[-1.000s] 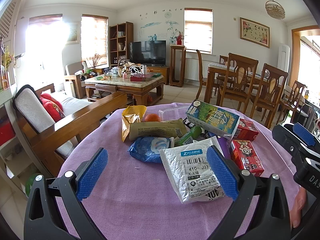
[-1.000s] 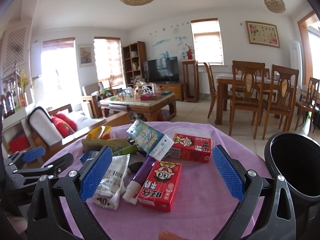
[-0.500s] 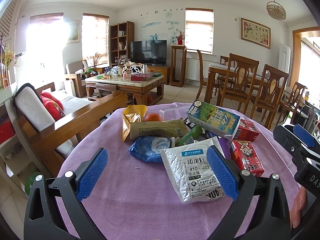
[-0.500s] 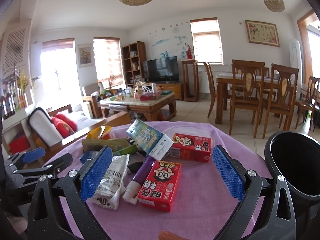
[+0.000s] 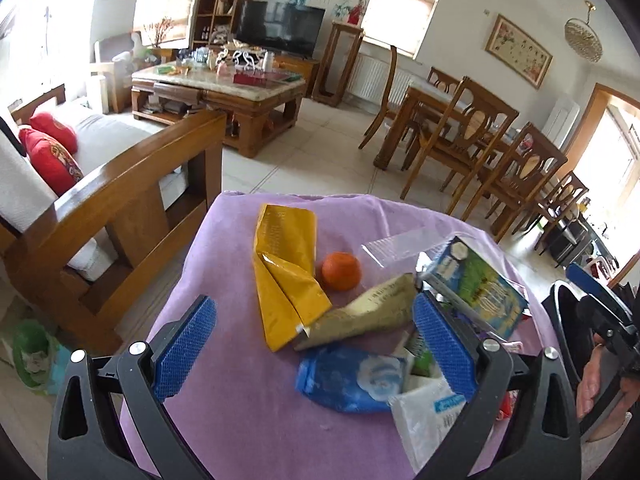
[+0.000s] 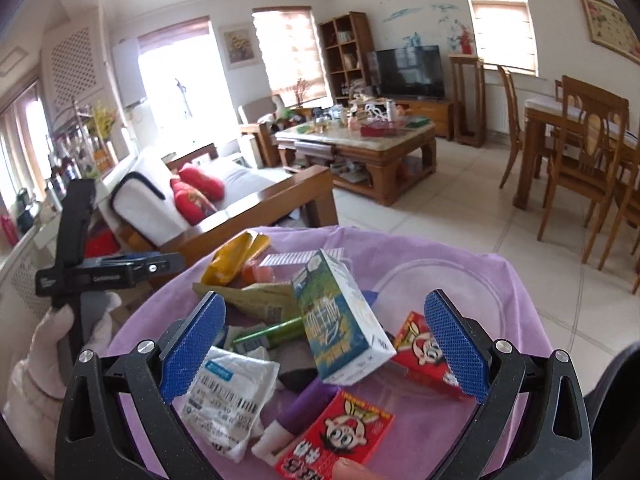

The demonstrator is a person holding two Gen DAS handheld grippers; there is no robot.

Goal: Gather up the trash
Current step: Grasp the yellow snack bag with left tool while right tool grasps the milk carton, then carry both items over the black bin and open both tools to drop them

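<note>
Trash lies in a heap on a round table with a purple cloth (image 5: 224, 420). In the left wrist view I see a yellow bag (image 5: 286, 276), an orange (image 5: 341, 271), an olive packet (image 5: 360, 317), a blue wipes pack (image 5: 352, 378) and a blue-green carton (image 5: 476, 284). My left gripper (image 5: 314, 350) is open and empty above the olive packet. In the right wrist view my right gripper (image 6: 324, 346) is open and empty, its jaws either side of the carton (image 6: 340, 320), with red boxes (image 6: 340, 438) and a white pouch (image 6: 232, 392) below.
A black bin (image 5: 560, 328) stands at the table's right edge. A wooden sofa with red cushions (image 5: 52, 156) is left of the table. A coffee table (image 5: 220, 88) and dining chairs (image 5: 472, 140) stand beyond. A green bin (image 5: 30, 352) sits on the floor at left.
Both grippers have risen, moved forward and tilted down over the heap. The left now hangs over the yellow bag and olive packet. The right has turned left over the carton.
</note>
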